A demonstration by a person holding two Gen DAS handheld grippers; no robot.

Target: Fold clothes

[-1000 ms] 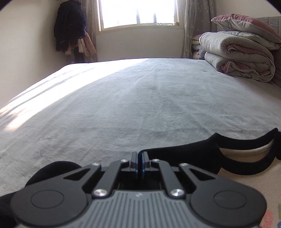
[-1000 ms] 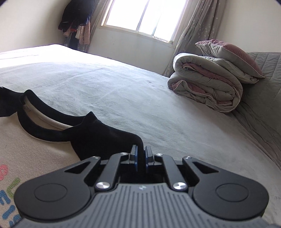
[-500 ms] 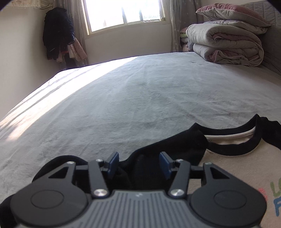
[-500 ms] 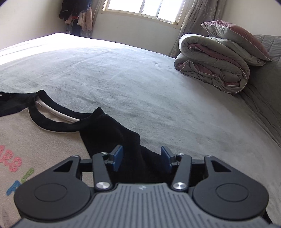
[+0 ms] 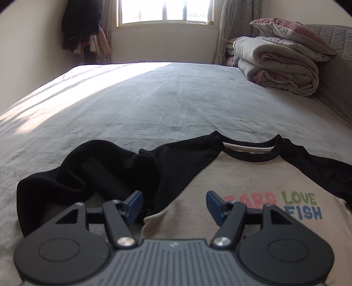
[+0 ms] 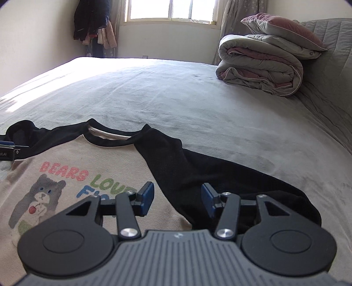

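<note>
Left wrist view: the left gripper (image 5: 173,205) hovers over the sweatshirt (image 5: 242,176); its jaws are opening, with nothing clamped between the blue pads (image 5: 133,205). Below them lies the seam where the beige front meets the black left sleeve (image 5: 92,173), which is bunched into loose folds on the grey bed cover (image 5: 154,103). Right wrist view: the right gripper (image 6: 177,200) stands about half open and empty, above the join of the beige front and the flat black right sleeve (image 6: 220,176). The sweatshirt lies front up, the bear print (image 6: 39,198) showing, collar (image 6: 110,136) toward the far side. Beyond, a folded quilt (image 6: 259,68) with a pillow (image 6: 281,33) on it rests by the headboard; a window (image 6: 171,10) is set in the far wall.
</note>
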